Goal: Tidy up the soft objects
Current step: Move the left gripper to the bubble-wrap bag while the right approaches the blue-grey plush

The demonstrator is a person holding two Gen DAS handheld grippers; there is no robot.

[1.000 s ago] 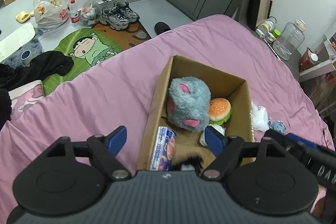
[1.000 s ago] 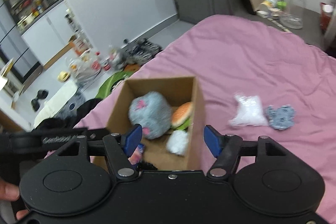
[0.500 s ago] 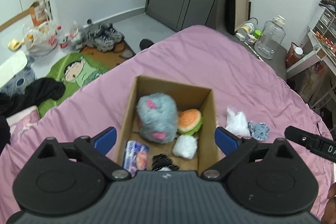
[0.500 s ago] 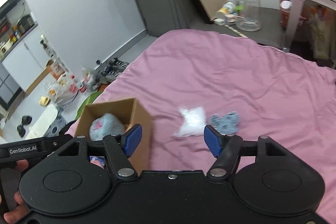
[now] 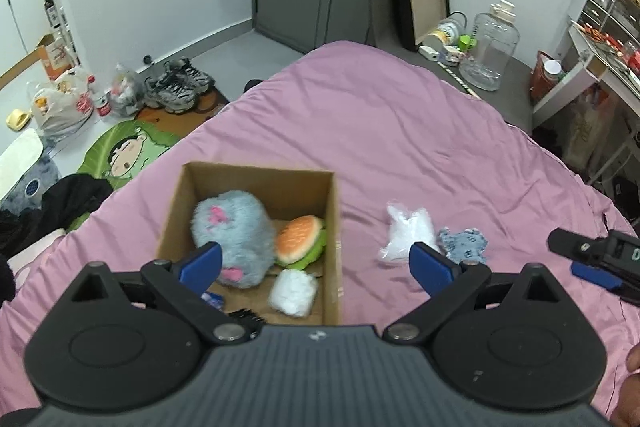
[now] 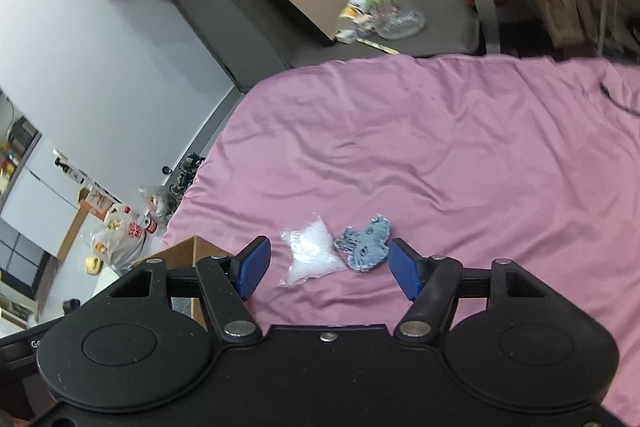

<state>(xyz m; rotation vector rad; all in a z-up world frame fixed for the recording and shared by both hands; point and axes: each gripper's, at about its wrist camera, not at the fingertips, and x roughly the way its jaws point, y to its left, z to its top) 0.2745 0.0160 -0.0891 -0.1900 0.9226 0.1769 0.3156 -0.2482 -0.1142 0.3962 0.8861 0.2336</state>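
While both tongs spread, empty: cardboard box [image 5: 334, 227] holds grey plush [image 5: 234, 233], burger toy [image 5: 298, 239], white puff [image 5: 292, 291].

right gripper [image 5: 600, 259] side: only a white letter "D" shows, the rest is cut off
left gripper [image 6: 24, 345] body: only "Ge" shows
plastic bag [image 6: 134, 233] print: red, too blurred to read

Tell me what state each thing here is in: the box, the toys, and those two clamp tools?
Cardboard box: open, upright on the bed.
Grey plush: inside the box.
Burger toy: inside the box, beside the grey plush.
White fluffy ball: inside the box.
White bag: lying on the bed, outside the box.
Blue plush: lying on the bed, touching the white bag.
Left gripper: open, empty.
Right gripper: open, empty.
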